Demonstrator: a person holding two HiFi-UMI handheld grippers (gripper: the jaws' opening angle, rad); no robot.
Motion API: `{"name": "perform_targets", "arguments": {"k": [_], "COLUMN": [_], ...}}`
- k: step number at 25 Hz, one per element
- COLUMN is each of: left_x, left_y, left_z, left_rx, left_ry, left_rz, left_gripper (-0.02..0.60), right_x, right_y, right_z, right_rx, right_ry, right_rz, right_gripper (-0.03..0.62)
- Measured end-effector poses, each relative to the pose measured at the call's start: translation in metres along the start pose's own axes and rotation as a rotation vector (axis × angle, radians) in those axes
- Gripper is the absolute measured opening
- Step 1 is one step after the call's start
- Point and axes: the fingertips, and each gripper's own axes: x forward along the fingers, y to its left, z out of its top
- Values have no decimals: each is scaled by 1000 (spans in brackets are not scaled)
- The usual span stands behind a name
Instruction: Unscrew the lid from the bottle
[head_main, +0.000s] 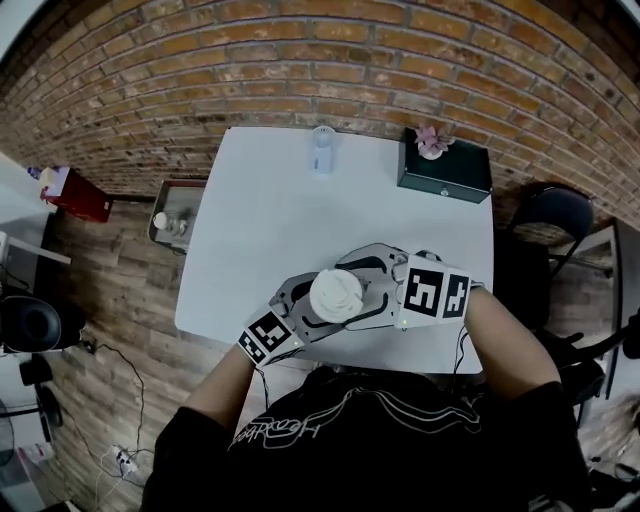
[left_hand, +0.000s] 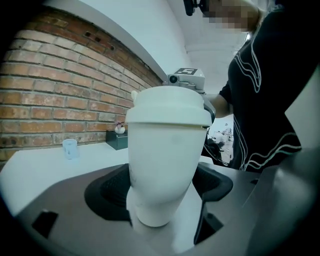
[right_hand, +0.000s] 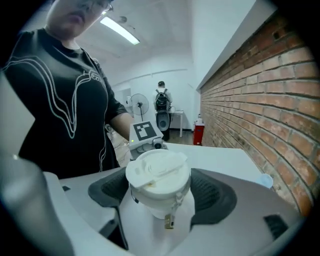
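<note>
A white bottle (left_hand: 162, 170) with a white flip-top lid (right_hand: 157, 170) is held above the near edge of the white table (head_main: 280, 220). My left gripper (head_main: 312, 305) comes in from the lower left, and its dark pads are shut on the bottle's body (head_main: 335, 295) below the lid. My right gripper (right_hand: 160, 195) reaches in from the right with its pads pressed on either side of the lid. The lid sits on the bottle's neck, with a small tab hanging from its rim. The bottle's base is hidden.
A small translucent cup (head_main: 322, 148) stands at the table's far edge. A dark green box (head_main: 445, 170) with a pink flower (head_main: 432, 140) on it sits at the far right corner. A grey bin (head_main: 175, 215) stands left of the table and a black chair (head_main: 555, 215) to its right.
</note>
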Motion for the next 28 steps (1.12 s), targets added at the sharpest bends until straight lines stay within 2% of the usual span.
{"name": "perform_targets", "arguments": {"k": [4, 8, 13, 15, 16, 20, 22, 28], "left_x": [-2, -3, -3, -2, -3, -4, -2, -3], "left_y": [3, 3, 3, 3, 3, 4, 3, 2], "left_z": [1, -1, -3, -2, -2, -3, -3, -3], "left_rx": [5, -11, -14, -17, -18, -20, -21, -28], "left_ry": [24, 35, 63, 62, 60, 46, 35, 7], "left_rz": [-5, 7, 11, 13, 16, 26, 26, 47], "left_gripper": [400, 400, 400, 400, 400, 400, 400, 400], "right_x": [0, 1, 2, 1, 0, -8, -12, -22], "right_y": [-1, 0, 3, 1, -1, -10, -11, -15], "right_z": [2, 4, 2, 0, 1, 15, 18, 19], "right_rx": [-71, -92, -114, -105, -86, 50, 86, 225], "right_ry": [2, -17, -37, -45, -61, -193, -227, -244], "right_rz": [97, 176, 187, 160, 138, 65, 20, -228], "right_gripper": [379, 383, 392, 448, 456, 460, 462, 465]}}
